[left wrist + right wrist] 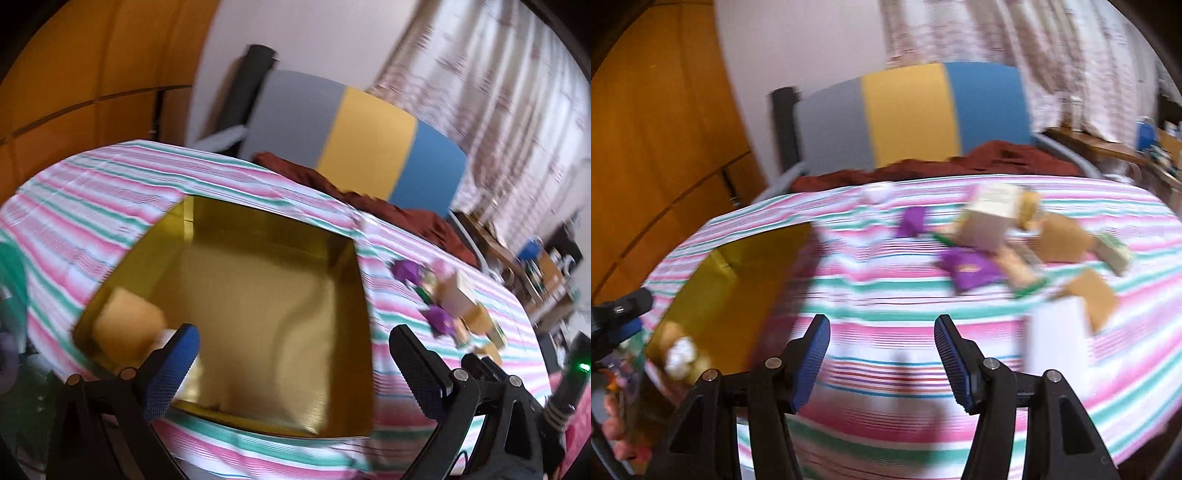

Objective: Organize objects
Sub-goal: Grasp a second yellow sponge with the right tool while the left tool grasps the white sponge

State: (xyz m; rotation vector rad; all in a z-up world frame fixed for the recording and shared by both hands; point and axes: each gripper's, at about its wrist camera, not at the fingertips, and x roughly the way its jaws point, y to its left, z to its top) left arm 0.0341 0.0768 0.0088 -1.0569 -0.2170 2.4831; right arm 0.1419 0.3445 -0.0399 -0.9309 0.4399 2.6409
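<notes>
Left wrist view looked down into the gold box (258, 295) on the striped cloth (110, 192), showing its floor and a tan block (125, 325) in one corner; the right view caught only its side (badly blurred) but showed the scattered packets (997, 236) plainly. Left gripper (295, 343) and right gripper (882, 328) both stood released, holding nothing.

Your striped tablecloth (886, 325) covers the table. On it, at nine o'clock, sits the open gold box (258, 295); toward two o'clock lie blurred purple packets (967, 269), tan boxes (1060, 236) and a white sheet (1056, 343).
</notes>
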